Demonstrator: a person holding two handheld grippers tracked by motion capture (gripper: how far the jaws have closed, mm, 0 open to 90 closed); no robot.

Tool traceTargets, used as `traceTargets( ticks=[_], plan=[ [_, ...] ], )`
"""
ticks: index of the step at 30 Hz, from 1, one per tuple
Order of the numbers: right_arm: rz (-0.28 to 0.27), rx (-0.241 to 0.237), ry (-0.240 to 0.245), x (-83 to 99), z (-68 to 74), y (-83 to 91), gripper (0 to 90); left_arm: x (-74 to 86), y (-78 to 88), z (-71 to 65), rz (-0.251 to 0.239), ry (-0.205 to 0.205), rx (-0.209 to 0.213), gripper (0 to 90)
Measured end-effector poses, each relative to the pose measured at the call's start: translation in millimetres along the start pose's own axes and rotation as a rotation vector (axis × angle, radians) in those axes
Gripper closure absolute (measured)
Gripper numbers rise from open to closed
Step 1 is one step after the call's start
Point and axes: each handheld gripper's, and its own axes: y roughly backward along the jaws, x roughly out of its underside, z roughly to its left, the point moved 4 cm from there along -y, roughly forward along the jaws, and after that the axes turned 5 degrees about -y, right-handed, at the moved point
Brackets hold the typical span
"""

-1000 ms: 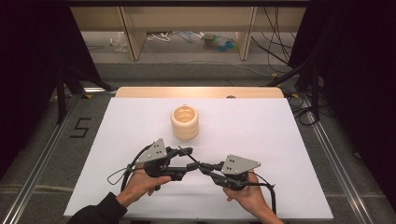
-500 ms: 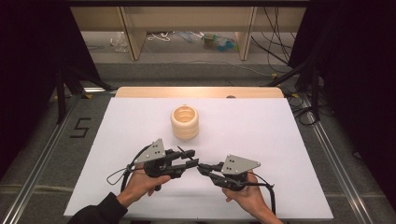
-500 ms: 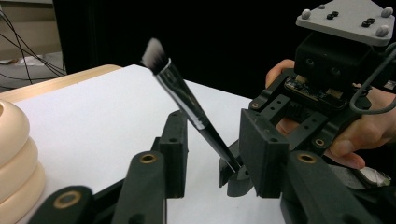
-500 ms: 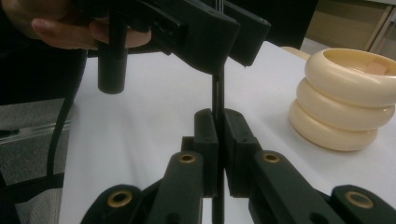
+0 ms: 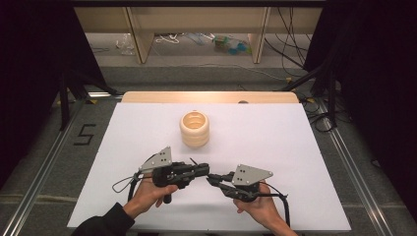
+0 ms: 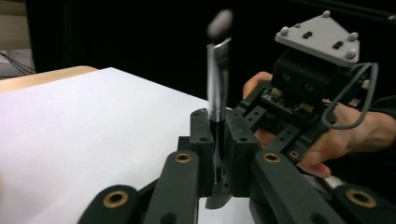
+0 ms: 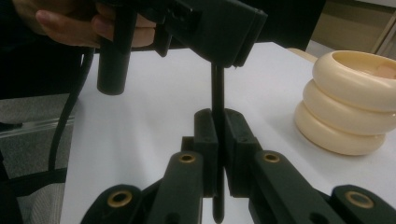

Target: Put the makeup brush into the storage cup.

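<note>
Where grippers [image 5: 210,175] meet — thin rod [image 7: 217,100].

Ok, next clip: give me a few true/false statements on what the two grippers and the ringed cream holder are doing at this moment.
1. Both grippers clamp one thin dark tool. True.
2. The cream ringed holder lies tipped on its side. False: it stands upright.
3. The left gripper touches the holder. False: it is apart, nearer the person.
4. The right gripper meets the left over the white table. True.
5. The tool sits in the holder. False: it is between the jaws.
</note>
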Motion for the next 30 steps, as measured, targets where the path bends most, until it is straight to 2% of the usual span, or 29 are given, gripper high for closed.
traceTargets(
  ticks=[4,6,10,12,13,17,18,19,20,23,26,27,30],
  plan=[
    [0.004,-0.011,-0.007,0.3,1.2,0.5,83.8,-0.7,0.5,-1.0,0.010,-0.002,-0.001,85.1],
    [-0.001,-0.004,-0.026,0.0,0.5,0.3,77.1,-3.3,1.5,-0.6,0.016,-0.039,-0.013,85.1],
    [0.005,0.002,-0.047,-2.1,0.1,4.2,62.0,-8.4,6.1,2.9,0.024,-0.057,-0.052,85.1],
    [0.016,0.028,-0.061,-3.1,-1.6,6.6,56.8,-9.7,8.4,6.9,0.032,-0.061,-0.079,85.1],
    [0.012,0.031,-0.069,-3.6,-1.9,7.4,53.7,-10.2,9.9,9.7,0.041,-0.080,-0.096,85.1],
    [0.028,0.089,-0.087,-4.1,-7.3,15.7,45.6,-11.2,14.0,17.4,0.052,-0.055,-0.157,85.1],
    [0.024,0.098,-0.098,-4.3,-9.4,17.7,44.2,-11.9,14.9,20.4,0.061,-0.080,-0.163,85.1],
    [0.023,0.113,-0.108,-4.2,-11.6,19.6,42.7,-11.8,15.6,21.9,0.069,-0.075,-0.193,85.1],
    [0.027,0.129,-0.111,-3.6,-14.1,21.2,41.7,-11.9,16.4,24.3,0.087,-0.099,-0.219,85.1],
    [0.042,0.161,-0.119,-0.5,-20.0,24.9,40.1,-12.4,16.0,29.7,0.097,-0.079,-0.245,85.1],
    [0.051,0.179,-0.148,2.1,-24.9,27.9,37.2,-12.6,15.8,34.9,0.112,-0.085,-0.269,85.1],
    [0.039,0.194,-0.143,2.3,-26.9,28.3,36.2,-12.8,15.9,36.3,0.115,-0.078,-0.274,85.0],
    [0.044,0.203,-0.174,3.4,-28.4,31.5,32.6,-16.2,16.8,40.7,0.119,-0.092,-0.295,85.0]
  ],
)
